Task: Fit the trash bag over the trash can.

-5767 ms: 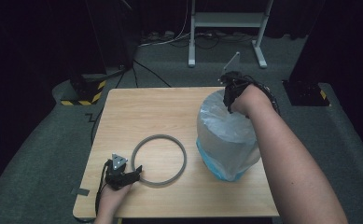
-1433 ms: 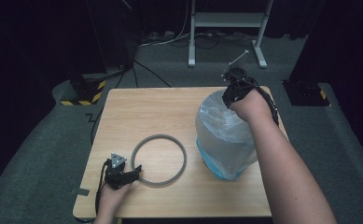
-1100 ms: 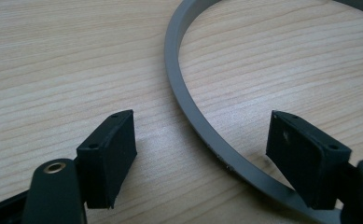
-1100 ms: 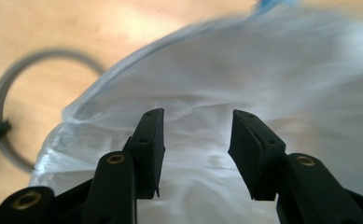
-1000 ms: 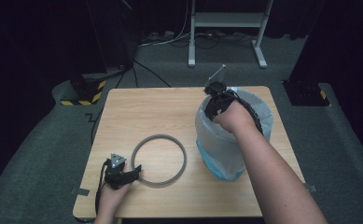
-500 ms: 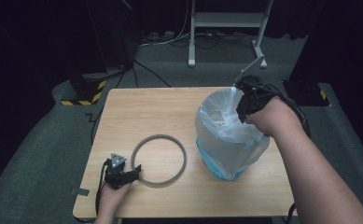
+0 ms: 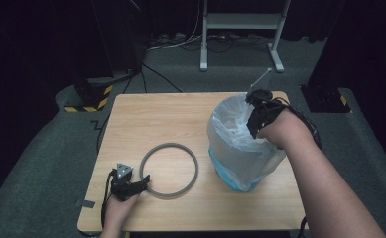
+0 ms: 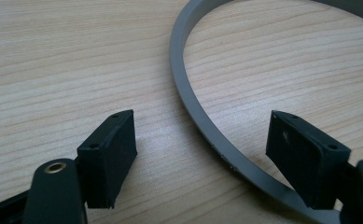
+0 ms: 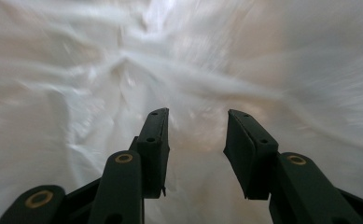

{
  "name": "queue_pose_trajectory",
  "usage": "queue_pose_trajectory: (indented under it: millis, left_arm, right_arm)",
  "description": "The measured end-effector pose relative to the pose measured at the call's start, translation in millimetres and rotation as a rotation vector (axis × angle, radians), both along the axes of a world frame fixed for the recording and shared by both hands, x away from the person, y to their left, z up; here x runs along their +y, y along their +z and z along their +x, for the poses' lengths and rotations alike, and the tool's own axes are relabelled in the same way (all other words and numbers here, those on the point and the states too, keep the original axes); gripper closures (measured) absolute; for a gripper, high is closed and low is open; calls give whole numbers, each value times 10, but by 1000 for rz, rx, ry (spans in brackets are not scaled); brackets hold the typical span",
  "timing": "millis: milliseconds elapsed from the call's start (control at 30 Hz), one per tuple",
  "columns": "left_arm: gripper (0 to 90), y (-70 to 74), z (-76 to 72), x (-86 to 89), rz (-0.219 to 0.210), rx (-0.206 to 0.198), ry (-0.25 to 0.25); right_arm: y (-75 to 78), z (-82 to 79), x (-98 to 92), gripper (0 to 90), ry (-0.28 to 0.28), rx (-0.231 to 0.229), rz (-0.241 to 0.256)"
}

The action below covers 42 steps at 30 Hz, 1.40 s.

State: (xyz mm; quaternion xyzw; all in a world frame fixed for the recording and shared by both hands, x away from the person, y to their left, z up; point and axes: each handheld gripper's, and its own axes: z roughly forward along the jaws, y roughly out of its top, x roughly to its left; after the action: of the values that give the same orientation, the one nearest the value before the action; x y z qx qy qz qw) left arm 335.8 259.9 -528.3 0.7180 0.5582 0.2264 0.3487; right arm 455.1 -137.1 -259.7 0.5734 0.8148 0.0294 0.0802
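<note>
My right tool sits unclenched at the rim of the crinkled, translucent white bag lining a blue bin. My left tool, released, straddles the flat grey ring on the bench.

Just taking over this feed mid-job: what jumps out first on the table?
The crinkled translucent white plastic bag lining a blue bin stands on the right of the light wooden table, with the right tool open at its rim. Near the front left lies a flat grey plastic ring; the left tool is open, its jaws straddling the ring's edge.
</note>
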Motion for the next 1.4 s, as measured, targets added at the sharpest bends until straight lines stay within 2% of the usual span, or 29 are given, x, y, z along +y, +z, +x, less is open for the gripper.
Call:
queue_pose_trajectory:
  millis: [33,67,100,133,167,200,267,367,400,467,633,667,767,867,900,967,1000,1033,1100,1133,1167,1200,1233,1267,1367,1400]
  left_arm:
    - [243,0,1,1,-2,1,-1]
    - [243,-1,2,1,-4,0,0]
    - [243,-1,2,1,-4,0,0]
    - [243,-1,3,2,-4,0,-1]
    - [243,-1,3,2,-4,0,-1]
    - [243,-1,4,0,-4,0,-1]
    - [243,-2,5,-1,-7,-1,0]
    - [244,-1,7,12,-14,0,-3]
    - [243,0,7,15,-16,1,-2]
    - [243,0,7,16,-17,2,-2]
    - [243,-1,4,10,-16,0,-5]
    - [242,0,1,8,-12,1,-6]
    - [242,0,1,6,-12,2,-6]
    - [242,0,2,10,-13,1,-6]
    - [242,0,2,10,-13,1,-6]
    - [242,-1,3,13,-16,-1,1]
    - [243,-1,3,13,-16,-1,1]
    - [243,-2,3,10,-13,0,1]
    - [243,0,2,4,-4,0,3]
    - [243,-1,0,-2,-3,-1,7]
    - [243,-1,0,-2,-3,-1,7]
    - [243,1,-5,1,-1,0,7]
    - [243,1,-5,1,-1,0,7]
    - [244,1,-9,4,-2,-3,10]
    - [244,0,-6,4,-6,0,11]
    - [243,-1,-2,3,-8,1,12]
  right_arm:
    - [0,0,0,619,0,0,0]
    - [102,46,-4,667,-20,-47,-13]
    - [102,46,-4,667,-20,-47,-13]
    - [127,121,-33,719,-42,-83,-30]
    - [127,121,-33,719,-42,-83,-30]
    - [61,231,-86,748,-89,-113,-70]
    - [22,269,-106,751,-97,-116,-87]
    - [-226,373,-169,741,-126,-60,-115]
    - [-396,401,-195,728,-128,-22,-119]
    - [-448,404,-191,715,-124,-12,-116]
    - [-353,376,-176,665,-116,-20,-79]
    - [-237,345,-168,640,-111,-28,-45]
    - [-101,298,-156,603,-100,-14,-5]
    - [34,219,-128,603,-85,-5,1]
    - [34,219,-128,603,-85,-5,1]
    - [155,44,-86,598,-49,22,25]
    - [155,44,-86,598,-49,22,25]
    - [132,-83,-83,599,-40,32,53]
    - [90,-106,-87,599,-39,37,50]
    - [-85,-138,-84,597,-29,68,28]
    - [-85,-138,-84,597,-29,68,28]
    - [-234,-134,-81,597,-24,87,12]
    - [-234,-134,-81,597,-24,87,12]
    - [-310,-131,-66,592,-11,91,-1]
    - [-301,-129,-51,585,-1,78,-3]
    - [-222,-119,-50,579,-1,57,6]
